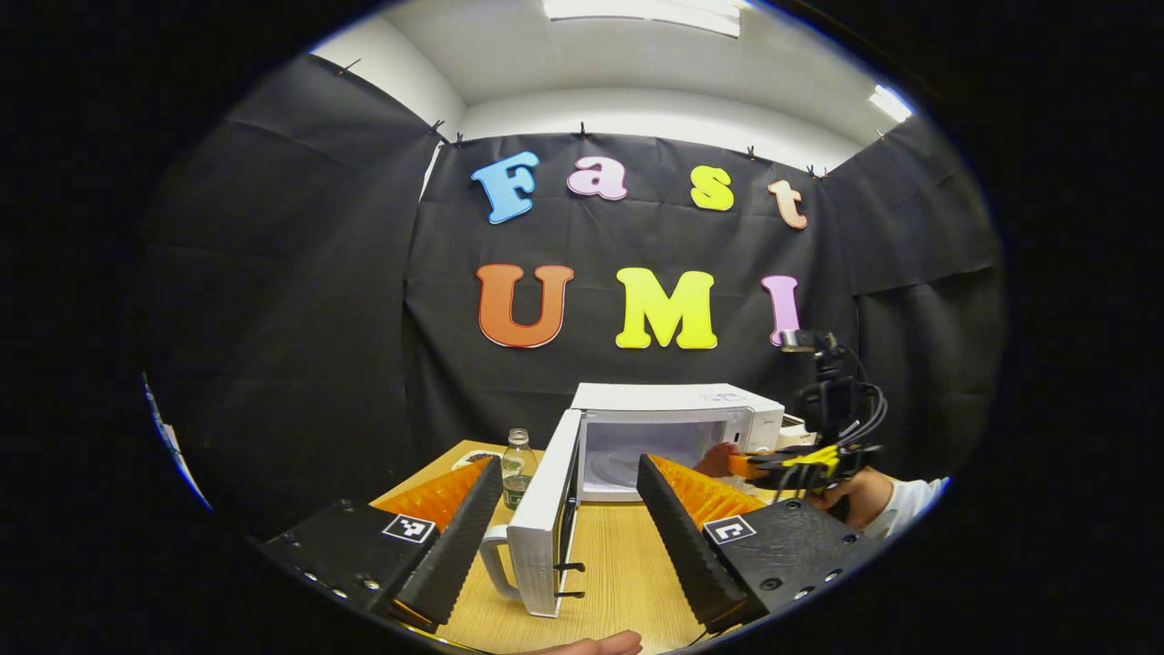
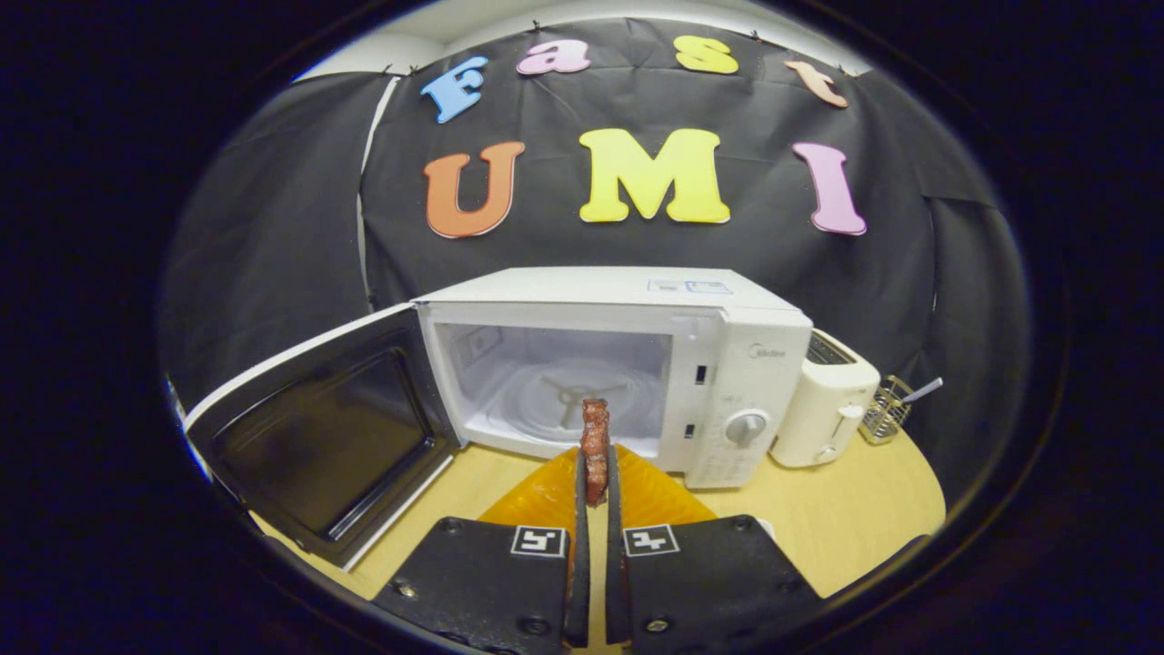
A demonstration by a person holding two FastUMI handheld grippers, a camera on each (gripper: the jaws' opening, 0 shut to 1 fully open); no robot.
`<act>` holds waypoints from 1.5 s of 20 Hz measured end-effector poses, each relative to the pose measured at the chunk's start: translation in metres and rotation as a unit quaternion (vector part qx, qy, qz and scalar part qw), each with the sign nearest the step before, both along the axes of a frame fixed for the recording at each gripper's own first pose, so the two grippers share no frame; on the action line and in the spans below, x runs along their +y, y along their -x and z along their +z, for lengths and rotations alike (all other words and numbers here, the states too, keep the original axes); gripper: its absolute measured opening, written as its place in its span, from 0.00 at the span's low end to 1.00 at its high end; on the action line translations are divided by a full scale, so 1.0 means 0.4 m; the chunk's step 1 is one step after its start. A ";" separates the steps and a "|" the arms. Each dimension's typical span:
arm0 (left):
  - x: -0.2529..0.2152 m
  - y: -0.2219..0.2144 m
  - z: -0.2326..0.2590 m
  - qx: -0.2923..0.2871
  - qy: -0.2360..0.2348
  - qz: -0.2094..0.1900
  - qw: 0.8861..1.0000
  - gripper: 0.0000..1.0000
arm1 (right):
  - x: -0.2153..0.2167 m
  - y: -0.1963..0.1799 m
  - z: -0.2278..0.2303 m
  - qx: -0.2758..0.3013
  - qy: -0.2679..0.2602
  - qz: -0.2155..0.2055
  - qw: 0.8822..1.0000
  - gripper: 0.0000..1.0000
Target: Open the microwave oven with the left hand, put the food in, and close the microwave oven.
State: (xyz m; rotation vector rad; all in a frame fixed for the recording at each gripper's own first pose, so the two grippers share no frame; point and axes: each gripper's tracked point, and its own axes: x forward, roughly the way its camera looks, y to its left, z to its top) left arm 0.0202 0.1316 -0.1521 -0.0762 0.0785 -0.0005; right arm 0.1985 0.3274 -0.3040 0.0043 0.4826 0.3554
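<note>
The microwave oven (image 2: 618, 364) sits on the worktop (image 2: 846, 509) with its door (image 2: 318, 446) swung wide open toward 9 o'clock, so step 1 looks done. The right hand-held gripper (image 2: 593, 473) pinches the food (image 2: 595, 437), a thin reddish-brown piece, between its 2 fingers, just in front of the opening at 12 o'clock. The left hand-held gripper (image 1: 568, 505) is spread wide and holds nothing, near the door's edge. Left to do: put the food inside and close the door.

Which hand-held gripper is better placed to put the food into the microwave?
Right. The right hand-held gripper already grips the food before the open microwave; the left hand-held gripper is open beside the door.
</note>
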 end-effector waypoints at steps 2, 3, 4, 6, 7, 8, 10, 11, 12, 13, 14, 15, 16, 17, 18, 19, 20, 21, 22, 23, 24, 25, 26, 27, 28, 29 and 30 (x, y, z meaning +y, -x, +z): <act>0.015 0.011 0.000 -0.002 0.000 0.001 1.000 0.92 | 0.076 -0.034 -0.002 -0.004 -0.010 0.000 1.000 0.10; 0.027 0.017 0.005 -0.005 0.001 0.003 1.000 0.92 | 0.110 -0.048 -0.003 -0.008 -0.013 -0.002 1.000 0.10; 0.037 0.023 0.007 -0.007 0.002 0.003 1.000 0.92 | 0.141 -0.065 -0.003 -0.013 -0.016 -0.003 1.000 0.10; 0.053 0.039 0.008 -0.011 0.008 0.004 1.000 0.92 | 0.199 -0.096 -0.005 -0.019 -0.027 -0.009 0.999 0.10; 0.062 0.044 0.004 -0.011 0.008 0.005 1.000 0.92 | 0.227 -0.110 -0.007 -0.017 -0.041 -0.013 0.999 0.10; 0.077 0.051 0.003 -0.010 0.008 0.009 1.000 0.92 | 0.255 -0.122 -0.011 -0.010 -0.056 -0.014 0.998 0.10; 0.104 0.058 -0.003 -0.012 0.006 0.015 1.000 0.92 | 0.300 -0.145 -0.009 0.002 -0.101 -0.026 0.995 0.10; 0.118 0.065 -0.004 -0.012 0.006 0.018 1.000 0.91 | 0.308 -0.160 -0.008 0.005 -0.113 -0.037 0.993 0.10; 0.132 0.072 -0.008 -0.011 0.006 0.022 1.000 0.92 | 0.304 -0.178 -0.011 0.007 -0.120 -0.054 0.991 0.10; 0.143 0.077 -0.010 -0.011 0.006 0.027 1.000 0.92 | 0.301 -0.195 -0.016 0.011 -0.131 -0.070 0.989 0.10; 0.158 0.080 -0.014 -0.011 0.008 0.031 0.999 0.91 | 0.296 -0.211 -0.024 0.018 -0.146 -0.085 0.985 0.10; 0.169 0.085 -0.019 -0.011 0.010 0.035 0.999 0.92 | 0.291 -0.226 -0.037 0.025 -0.159 -0.099 0.982 0.10; 0.178 0.083 -0.022 -0.012 0.013 0.039 0.999 0.91 | 0.286 -0.242 -0.048 0.033 -0.173 -0.113 0.978 0.10; 0.188 0.084 -0.025 -0.011 0.016 0.042 0.999 0.92 | 0.285 -0.255 -0.066 0.043 -0.183 -0.121 0.975 0.10; 0.193 0.082 -0.031 -0.010 0.018 0.044 0.999 0.91 | 0.286 -0.268 -0.084 0.053 -0.190 -0.128 0.972 0.11; 0.197 0.080 -0.040 -0.006 0.018 0.044 0.999 0.92 | 0.285 -0.281 -0.100 0.060 -0.196 -0.134 0.969 0.11; 0.199 0.079 -0.044 -0.005 0.016 0.047 0.999 0.92 | 0.283 -0.294 -0.113 0.065 -0.202 -0.139 0.967 0.11; 0.206 0.083 -0.042 -0.005 0.014 0.050 0.999 0.91 | 0.280 -0.308 -0.123 0.069 -0.206 -0.144 0.965 0.11; 0.208 0.084 -0.042 -0.004 0.013 0.052 0.999 0.91 | 0.279 -0.325 -0.135 0.071 -0.211 -0.148 0.964 0.11; 0.208 0.083 -0.047 -0.002 0.013 0.053 0.999 0.92 | 0.279 -0.336 -0.150 0.076 -0.214 -0.154 0.962 0.02; 0.209 0.084 -0.048 -0.001 0.013 0.054 0.998 0.92 | 0.277 -0.345 -0.165 0.083 -0.220 -0.160 0.959 0.12; 0.211 0.080 -0.054 0.002 0.015 0.055 0.998 0.92 | 0.279 -0.355 -0.170 0.084 -0.228 -0.163 0.956 0.13; 0.208 0.078 -0.059 0.005 0.016 0.055 0.998 0.92 | 0.276 -0.364 -0.167 0.081 -0.230 -0.169 0.955 0.06; 0.206 0.081 -0.059 0.007 0.017 0.055 0.998 0.92 | 0.257 -0.369 -0.160 0.070 -0.223 -0.182 0.955 0.15; 0.205 0.081 -0.062 0.009 0.017 0.055 0.998 0.91 | 0.237 -0.377 -0.143 0.052 -0.213 -0.191 0.957 0.17; 0.207 0.084 -0.063 0.010 0.015 0.056 0.998 0.92 | 0.216 -0.380 -0.126 0.031 -0.202 -0.198 0.959 0.33; 0.210 0.086 -0.061 0.009 0.012 0.059 0.998 0.92 | 0.204 -0.374 -0.113 0.017 -0.191 -0.199 0.961 0.48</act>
